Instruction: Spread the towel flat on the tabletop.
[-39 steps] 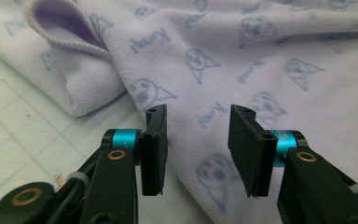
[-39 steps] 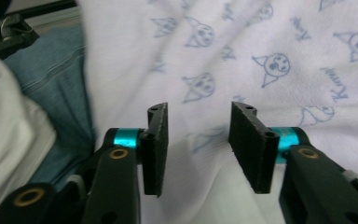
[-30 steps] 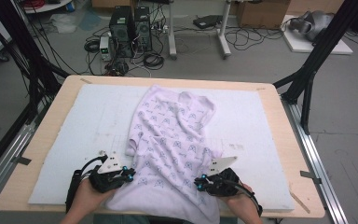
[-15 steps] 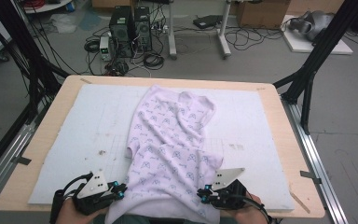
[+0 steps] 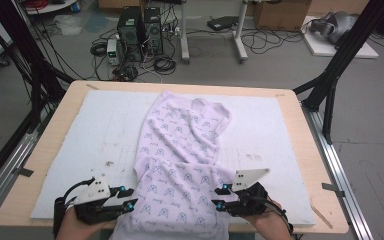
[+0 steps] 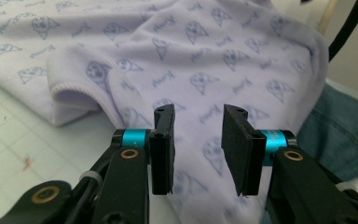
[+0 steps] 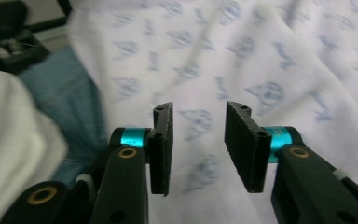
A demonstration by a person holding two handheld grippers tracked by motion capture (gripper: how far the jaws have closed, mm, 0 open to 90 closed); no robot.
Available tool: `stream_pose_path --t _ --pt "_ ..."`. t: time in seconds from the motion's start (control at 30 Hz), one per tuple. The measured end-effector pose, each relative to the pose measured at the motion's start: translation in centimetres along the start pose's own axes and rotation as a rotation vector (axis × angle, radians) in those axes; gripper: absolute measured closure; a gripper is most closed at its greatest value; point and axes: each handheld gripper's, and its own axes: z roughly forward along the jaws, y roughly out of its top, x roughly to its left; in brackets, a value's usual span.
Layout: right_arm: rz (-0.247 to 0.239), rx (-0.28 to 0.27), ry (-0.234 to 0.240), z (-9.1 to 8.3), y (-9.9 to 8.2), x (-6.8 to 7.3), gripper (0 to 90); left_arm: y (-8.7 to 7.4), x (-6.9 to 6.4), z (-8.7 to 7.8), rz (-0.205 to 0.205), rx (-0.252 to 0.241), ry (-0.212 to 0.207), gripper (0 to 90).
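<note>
The left gripper (image 5: 130, 204) sits at the lower left of the high view, its jaws a moderate gap apart and holding nothing — in the left gripper view the pads (image 6: 163, 149) stand clear of the cloth, which lies behind them rather than between them. The jaws have just been opening. The right gripper (image 5: 219, 197), at the lower right, matches it: jaws parted, just opened, with no fabric pinched in the right gripper view.

Both flank the near end of the shirt (image 5: 182, 165), a pale lilac garment with a small blue print, which runs from the upper middle of the mat (image 5: 80, 135) down to the bottom edge of the table (image 5: 300, 115) and drapes over it. The symmetric placement suggests the near hem was drawn toward the person and let go, so the cloth lies stretched lengthwise.

A ribbed cuff or sleeve opening (image 6: 72, 95) shows at mid left of the left gripper view. The hem itself is cut off by the bottom edge of the frame, and the right gripper view is blurred, so the print there is hard to read — the blue cloth (image 7: 60, 98) at its left looks like the person's clothing.
</note>
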Motion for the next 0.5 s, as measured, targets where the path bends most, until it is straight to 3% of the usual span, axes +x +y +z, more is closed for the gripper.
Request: stream_pose_path --t 0.17,0.2,0.27,0.33,0.4,0.5 --pt "0.037 0.051 -0.014 2.7 -1.3 -1.9 63.4 0.3 1.3 3.4 0.023 0.074 0.022 67.2" --pt "0.035 0.075 -0.016 3.2 -1.5 -1.9 67.0 0.1 1.5 3.9 0.021 0.097 0.022 67.3" --pt "0.022 0.065 -0.021 3.5 -1.8 -1.7 76.2 -0.3 1.6 4.9 0.040 0.148 0.026 70.2" --pt "0.032 0.060 0.006 3.5 -2.0 -1.8 84.3 -0.5 1.6 4.9 0.050 0.130 0.028 78.1" --pt "0.024 0.061 0.007 3.4 -2.0 -1.7 86.4 -0.6 1.5 4.6 0.043 0.124 0.029 84.1" --pt "0.015 0.062 0.009 3.1 -1.9 -1.5 86.9 -0.8 0.9 3.9 0.063 0.111 0.042 86.2"
